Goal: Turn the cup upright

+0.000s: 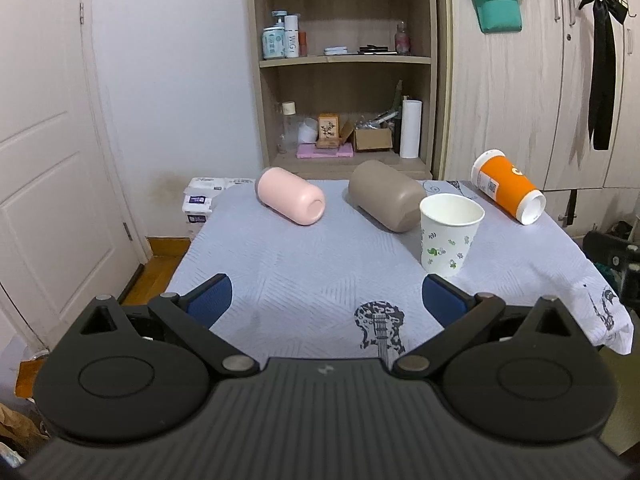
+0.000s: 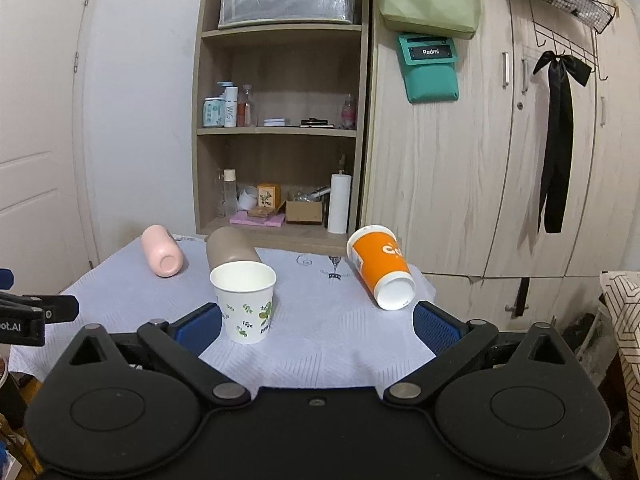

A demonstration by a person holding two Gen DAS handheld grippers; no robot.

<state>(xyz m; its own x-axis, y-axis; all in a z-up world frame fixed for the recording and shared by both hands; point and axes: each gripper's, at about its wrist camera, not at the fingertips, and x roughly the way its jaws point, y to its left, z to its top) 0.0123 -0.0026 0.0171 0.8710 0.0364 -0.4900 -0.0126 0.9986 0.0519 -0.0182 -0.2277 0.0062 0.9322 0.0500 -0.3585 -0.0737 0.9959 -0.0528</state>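
Note:
A white paper cup with green leaf print (image 1: 450, 234) (image 2: 245, 306) stands upright on the table. A pink cup (image 1: 290, 196) (image 2: 161, 257), a taupe cup (image 1: 386, 195) (image 2: 230, 248) and an orange paper cup (image 1: 506, 186) (image 2: 380, 266) lie on their sides. My left gripper (image 1: 326, 300) is open and empty over the near table, short of all cups. My right gripper (image 2: 318, 326) is open and empty, the white cup just beside its left finger (image 2: 198, 328), the orange cup ahead to the right.
The table wears a pale blue cloth (image 1: 300, 272) with a guitar print (image 1: 380, 330). A wooden shelf (image 1: 344, 64) with bottles and boxes stands behind it, wardrobes (image 2: 480, 160) to the right, a white door (image 1: 44, 140) to the left. The other gripper (image 2: 24, 316) shows at left.

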